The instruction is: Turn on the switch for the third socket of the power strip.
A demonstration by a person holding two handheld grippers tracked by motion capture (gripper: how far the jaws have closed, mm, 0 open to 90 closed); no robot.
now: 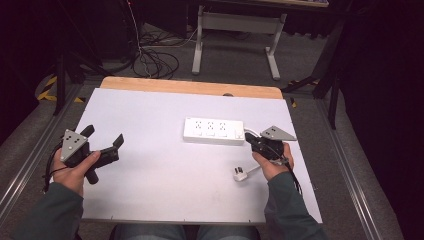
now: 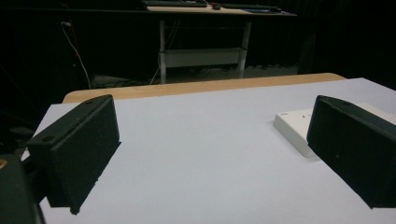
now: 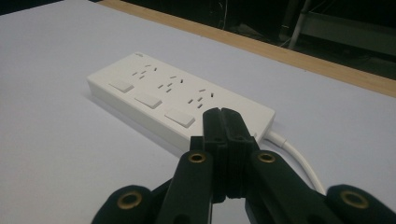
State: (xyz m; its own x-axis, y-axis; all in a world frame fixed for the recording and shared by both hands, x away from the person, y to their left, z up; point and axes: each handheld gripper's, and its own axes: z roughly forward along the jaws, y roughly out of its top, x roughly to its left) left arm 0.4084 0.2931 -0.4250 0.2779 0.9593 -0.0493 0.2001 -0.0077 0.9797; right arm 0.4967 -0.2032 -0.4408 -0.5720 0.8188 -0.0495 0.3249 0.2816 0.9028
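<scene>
The white plastic three-socket power strip (image 1: pixel 213 131) lies right of centre on the white table top (image 1: pixel 150 175), bare surface all round. The right gripper (image 1: pixel 251 141), jaws pressed together empty, sits at the strip's right end; white plug (image 1: pixel 240 174) below. The left gripper (image 1: pixel 107 141), jaws wide, lies at the left edge.

Dark room; grey floor (image 1: pixel 235 65); white-legged desk (image 1: pixel 237 22) behind.

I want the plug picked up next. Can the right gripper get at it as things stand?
Probably yes: the plug lies on bare table just beside the right gripper, nothing between them, but its shut jaws must open first.
</scene>
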